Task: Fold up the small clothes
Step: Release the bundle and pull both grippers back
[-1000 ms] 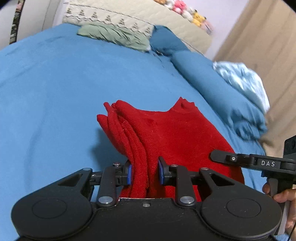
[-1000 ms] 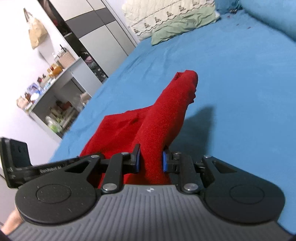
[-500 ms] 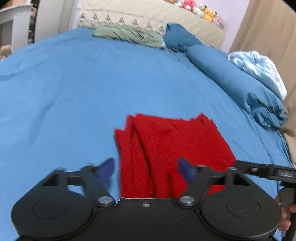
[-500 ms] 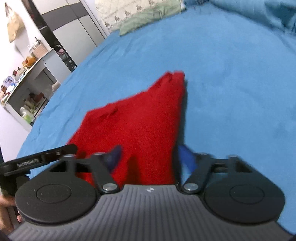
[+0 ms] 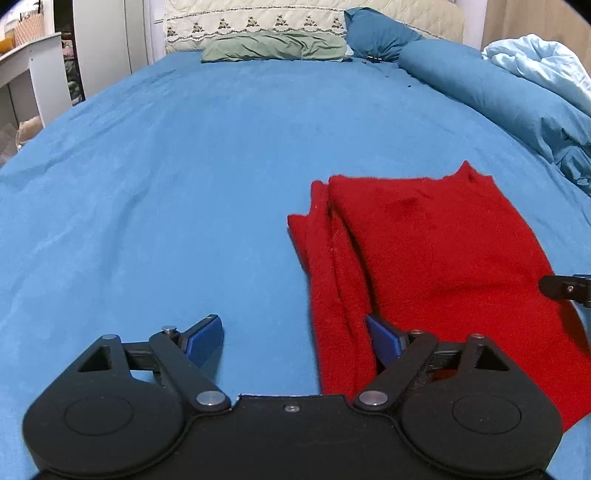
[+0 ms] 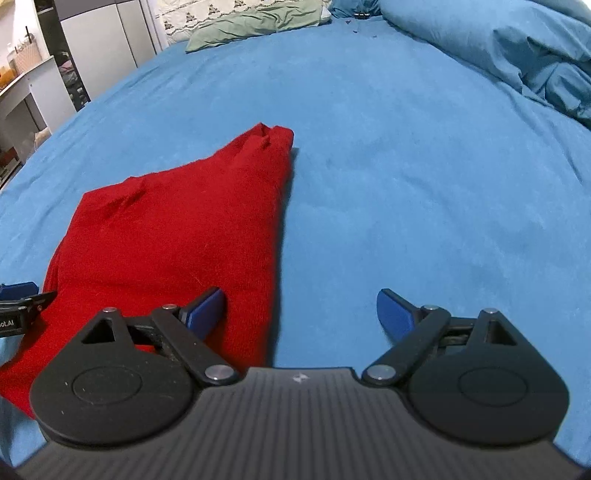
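A red knitted garment (image 5: 436, 251) lies folded flat on the blue bedsheet (image 5: 184, 177), with stacked folded edges along its left side. It also shows in the right wrist view (image 6: 173, 236). My left gripper (image 5: 295, 338) is open and empty at the garment's near left edge; its right pad sits over the red cloth. My right gripper (image 6: 301, 314) is open and empty at the garment's near right edge, its left pad over the cloth. Each gripper's tip shows at the edge of the other's view.
A green pillow (image 5: 273, 46) and a quilted cream headboard cover (image 5: 258, 22) lie at the head of the bed. A rolled blue duvet (image 5: 498, 96) and a pale blue blanket (image 5: 543, 66) lie along the right. A white desk and wardrobe (image 6: 55, 74) stand left of the bed.
Both grippers were shut on the lifted red garment; both have opened and let it go. The garment now lies flat on the bed, and the grippers have drawn apart.
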The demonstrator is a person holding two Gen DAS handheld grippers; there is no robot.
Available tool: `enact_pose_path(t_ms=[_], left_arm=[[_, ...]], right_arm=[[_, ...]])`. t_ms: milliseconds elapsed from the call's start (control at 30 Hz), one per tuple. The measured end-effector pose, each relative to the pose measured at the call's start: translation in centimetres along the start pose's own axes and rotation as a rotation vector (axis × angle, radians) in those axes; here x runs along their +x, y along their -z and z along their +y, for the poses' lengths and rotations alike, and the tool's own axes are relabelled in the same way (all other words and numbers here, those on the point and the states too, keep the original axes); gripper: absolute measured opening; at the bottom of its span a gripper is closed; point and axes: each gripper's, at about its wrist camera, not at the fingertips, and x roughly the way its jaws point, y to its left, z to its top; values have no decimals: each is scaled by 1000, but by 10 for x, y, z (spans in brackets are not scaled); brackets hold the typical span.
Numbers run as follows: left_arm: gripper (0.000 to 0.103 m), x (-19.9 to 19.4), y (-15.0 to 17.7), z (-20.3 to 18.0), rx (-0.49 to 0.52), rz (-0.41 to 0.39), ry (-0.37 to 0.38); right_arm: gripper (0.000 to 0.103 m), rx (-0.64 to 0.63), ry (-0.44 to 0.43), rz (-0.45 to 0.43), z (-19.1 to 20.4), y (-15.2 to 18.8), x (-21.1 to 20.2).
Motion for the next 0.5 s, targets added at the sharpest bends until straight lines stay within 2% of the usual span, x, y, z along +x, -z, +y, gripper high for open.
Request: enact_pose_path(t_ms=[133, 300, 400, 500], left_arm=[[87, -52, -9, -2, -5, -71, 2], [103, -141, -18, -20, 34, -167, -32], [103, -193, -10, -30, 39, -230, -38], [103, -230, 4, -36, 18, -252, -47]], right_arm=[[103, -28, -6, -57, 7, -8, -37], [103, -53, -12, -141, 20, -17, -126], [103, -65, 0, -163, 31, -12, -179], [103, -88, 28, -185, 40, -2, -224]])
